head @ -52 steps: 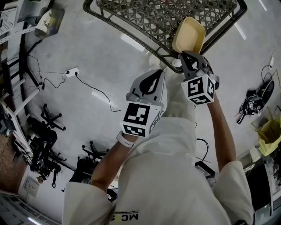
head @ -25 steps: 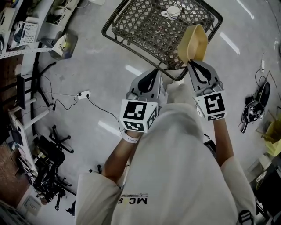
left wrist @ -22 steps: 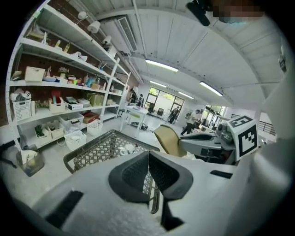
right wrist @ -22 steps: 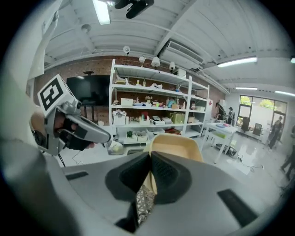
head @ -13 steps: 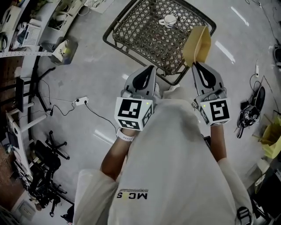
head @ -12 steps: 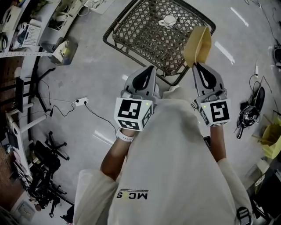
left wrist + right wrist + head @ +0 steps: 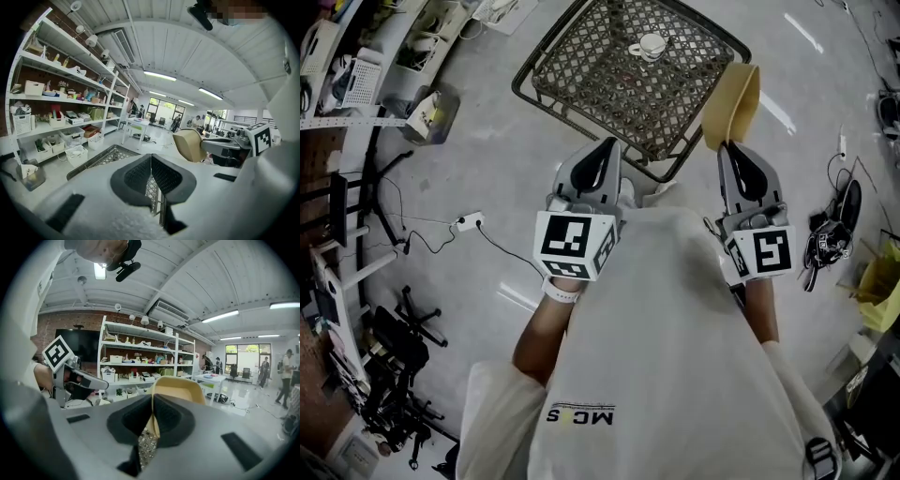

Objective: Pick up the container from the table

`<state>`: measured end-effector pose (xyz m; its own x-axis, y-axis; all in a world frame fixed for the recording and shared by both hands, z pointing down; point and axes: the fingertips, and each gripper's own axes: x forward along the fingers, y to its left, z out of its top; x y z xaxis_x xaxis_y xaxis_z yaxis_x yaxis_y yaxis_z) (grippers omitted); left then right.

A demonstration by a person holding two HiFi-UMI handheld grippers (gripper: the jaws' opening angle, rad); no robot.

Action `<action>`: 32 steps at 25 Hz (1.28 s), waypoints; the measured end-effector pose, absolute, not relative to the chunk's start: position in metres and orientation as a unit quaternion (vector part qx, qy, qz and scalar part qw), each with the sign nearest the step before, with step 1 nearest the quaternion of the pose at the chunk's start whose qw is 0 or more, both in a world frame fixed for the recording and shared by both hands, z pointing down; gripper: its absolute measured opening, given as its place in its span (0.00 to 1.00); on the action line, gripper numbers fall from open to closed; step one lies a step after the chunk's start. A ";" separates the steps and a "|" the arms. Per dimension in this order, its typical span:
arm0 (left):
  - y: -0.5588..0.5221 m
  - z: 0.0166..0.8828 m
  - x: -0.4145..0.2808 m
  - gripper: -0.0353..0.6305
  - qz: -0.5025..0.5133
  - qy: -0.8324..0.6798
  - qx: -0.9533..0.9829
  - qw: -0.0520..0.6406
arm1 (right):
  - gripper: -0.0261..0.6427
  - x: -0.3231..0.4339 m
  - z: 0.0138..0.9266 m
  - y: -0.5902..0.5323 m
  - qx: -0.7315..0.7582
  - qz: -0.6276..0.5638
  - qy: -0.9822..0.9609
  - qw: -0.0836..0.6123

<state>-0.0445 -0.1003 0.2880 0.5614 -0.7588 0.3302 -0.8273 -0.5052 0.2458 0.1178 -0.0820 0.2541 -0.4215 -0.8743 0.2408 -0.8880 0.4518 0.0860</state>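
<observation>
Shifted rightward since the earlier frame, the pale yellow plastic container [image 7: 733,101] now hangs in the upper right of the frame, just off the corner of the dark woven-mesh table [image 7: 581,89], where a small white cup [image 7: 652,44] stands. The right gripper [image 7: 734,148] pinches the container's thin wall edge-on. The left gripper [image 7: 607,145], at centre, has its jaws together on nothing. With so slim a bite, a quick swing could twist the container loose.

White short-sleeved shirt [image 7: 675,356]; grey left gripper [image 7: 607,145], right gripper [image 7: 731,148], black-and-white marker cubes [image 7: 572,246]
</observation>
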 end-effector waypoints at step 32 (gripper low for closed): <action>-0.086 0.279 -0.039 0.09 0.080 -0.456 0.867 0.182 | 0.08 0.126 0.255 -0.076 0.532 0.027 -0.836 0.129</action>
